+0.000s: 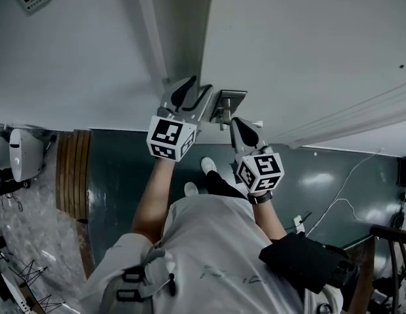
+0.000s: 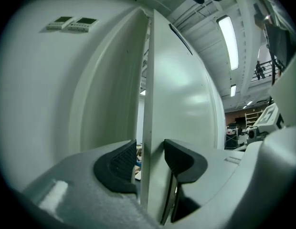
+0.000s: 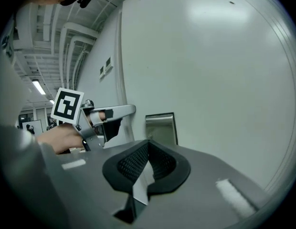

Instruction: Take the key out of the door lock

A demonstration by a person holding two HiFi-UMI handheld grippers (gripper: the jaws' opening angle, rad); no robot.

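The key seems not yet taken: the left gripper (image 2: 149, 159) stands open astride the door edge (image 2: 147, 104), while the right gripper (image 3: 147, 163) is closed and empty, with the lock plate (image 3: 160, 128) at its twelve o'clock.

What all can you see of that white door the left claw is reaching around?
The door is a plain, smooth white panel, painted by the look of it, standing slightly ajar from its white frame. Its thin edge runs upright between the open pads of the left claw, with a gap showing on the frame side. A brushed silver rectangular plate sits on its face near that edge.
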